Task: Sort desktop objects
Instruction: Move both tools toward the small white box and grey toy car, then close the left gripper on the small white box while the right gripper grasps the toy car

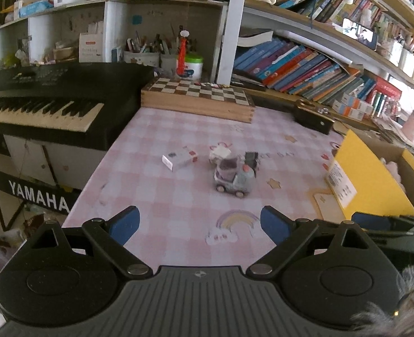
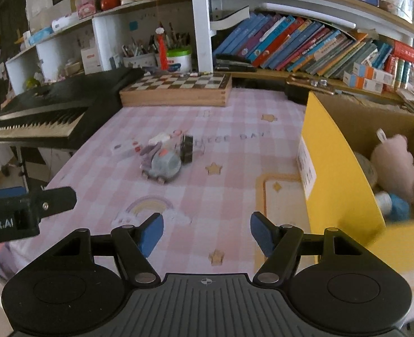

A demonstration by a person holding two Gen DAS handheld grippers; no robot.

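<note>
A grey toy car (image 1: 234,180) (image 2: 161,165) stands mid-table on the pink checked cloth, in a small cluster. Beside it lie a white flat box (image 1: 180,157) (image 2: 126,147), a small white packet (image 1: 219,153) (image 2: 159,138) and a black block (image 1: 251,159) (image 2: 186,148). My left gripper (image 1: 199,226) hangs open near the table's front edge, well short of the cluster, with nothing between its fingers. My right gripper (image 2: 206,233) is open too, empty, near the front edge. A yellow cardboard box (image 2: 344,165) (image 1: 375,179) at the right holds a pink plush toy (image 2: 398,165) and a blue item (image 2: 398,206).
A black Yamaha keyboard (image 1: 46,104) (image 2: 52,109) borders the table's left side. A wooden chessboard box (image 1: 198,98) (image 2: 178,88) lies at the back. Shelves of books (image 1: 305,67) (image 2: 305,47) and pen cups (image 1: 142,54) stand behind. The left gripper's body (image 2: 18,210) shows at the right view's left edge.
</note>
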